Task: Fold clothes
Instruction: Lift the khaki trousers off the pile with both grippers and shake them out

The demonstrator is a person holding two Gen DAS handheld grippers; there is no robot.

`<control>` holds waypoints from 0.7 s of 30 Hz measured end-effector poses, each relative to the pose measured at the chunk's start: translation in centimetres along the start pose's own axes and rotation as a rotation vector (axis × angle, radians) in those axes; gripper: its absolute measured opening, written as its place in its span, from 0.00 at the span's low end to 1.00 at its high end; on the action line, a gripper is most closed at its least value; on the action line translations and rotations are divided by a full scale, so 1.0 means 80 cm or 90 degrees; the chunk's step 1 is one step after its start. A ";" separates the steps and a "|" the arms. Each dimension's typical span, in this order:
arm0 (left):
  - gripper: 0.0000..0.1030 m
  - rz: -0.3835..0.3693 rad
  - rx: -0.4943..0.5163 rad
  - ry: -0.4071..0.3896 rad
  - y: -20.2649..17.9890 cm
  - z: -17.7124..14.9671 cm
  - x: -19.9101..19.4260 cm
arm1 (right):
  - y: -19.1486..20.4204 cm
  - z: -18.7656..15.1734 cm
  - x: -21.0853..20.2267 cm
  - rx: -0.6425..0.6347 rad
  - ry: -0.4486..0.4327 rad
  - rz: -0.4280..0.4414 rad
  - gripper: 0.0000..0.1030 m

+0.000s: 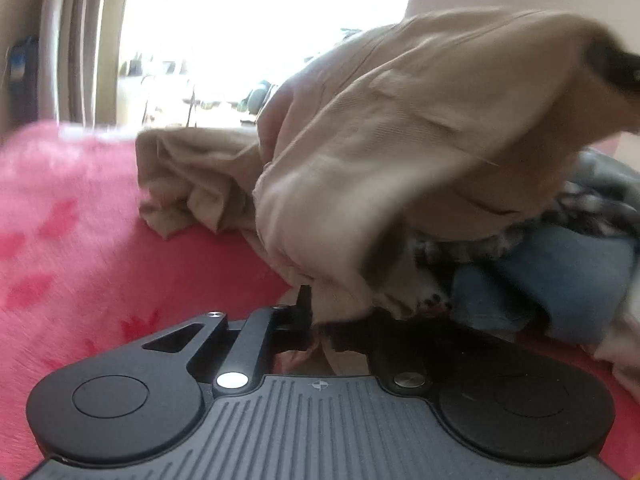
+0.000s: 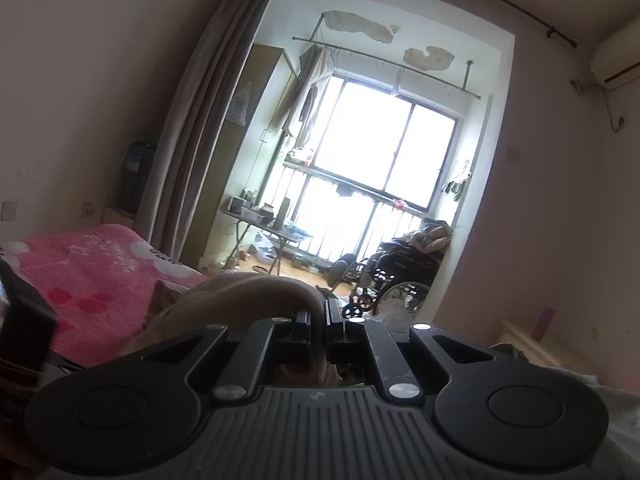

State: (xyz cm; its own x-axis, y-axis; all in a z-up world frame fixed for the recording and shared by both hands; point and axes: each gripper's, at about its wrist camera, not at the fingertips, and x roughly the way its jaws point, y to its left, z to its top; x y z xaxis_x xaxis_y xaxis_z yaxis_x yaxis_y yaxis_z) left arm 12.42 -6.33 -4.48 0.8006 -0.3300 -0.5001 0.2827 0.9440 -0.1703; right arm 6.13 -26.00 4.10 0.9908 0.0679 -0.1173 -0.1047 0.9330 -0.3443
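Both pinch the crumpled tan cotton garment above the pink fleece bed blanket — left hand-held gripper and right hand-held gripper clamped; draw the edge taut before laying flat.

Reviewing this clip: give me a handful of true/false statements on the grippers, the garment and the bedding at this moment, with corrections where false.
1. The left gripper is shut on the beige garment. True.
2. The right gripper is open and holds nothing. False: its jaws are closed on a fold of the same beige cloth.
3. The blanket is pink with darker red marks. True.
4. The beige garment lies flat and neatly folded. False: it is lifted and bunched, with one crumpled part resting on the blanket.
5. Other clothes, blue and patterned, lie beside the garment in the left wrist view. True.
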 end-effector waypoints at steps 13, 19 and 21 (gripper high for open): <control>0.04 -0.015 0.068 -0.126 0.026 0.083 -0.231 | -0.048 0.053 -0.059 0.029 -0.075 -0.091 0.07; 0.04 -0.065 0.107 -0.196 0.015 0.175 -0.352 | -0.075 0.141 -0.100 0.012 -0.160 -0.124 0.06; 0.04 -0.095 0.111 -0.217 0.007 0.213 -0.390 | -0.094 0.178 -0.116 0.013 -0.197 -0.134 0.06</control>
State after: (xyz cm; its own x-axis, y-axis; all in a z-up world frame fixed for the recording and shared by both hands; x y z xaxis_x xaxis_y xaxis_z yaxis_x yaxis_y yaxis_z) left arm -3.42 4.41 25.49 0.8649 -0.4740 -0.1650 0.4711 0.8801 -0.0591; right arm -1.06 -28.62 21.09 0.9699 -0.0253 0.2422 0.1026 0.9444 -0.3122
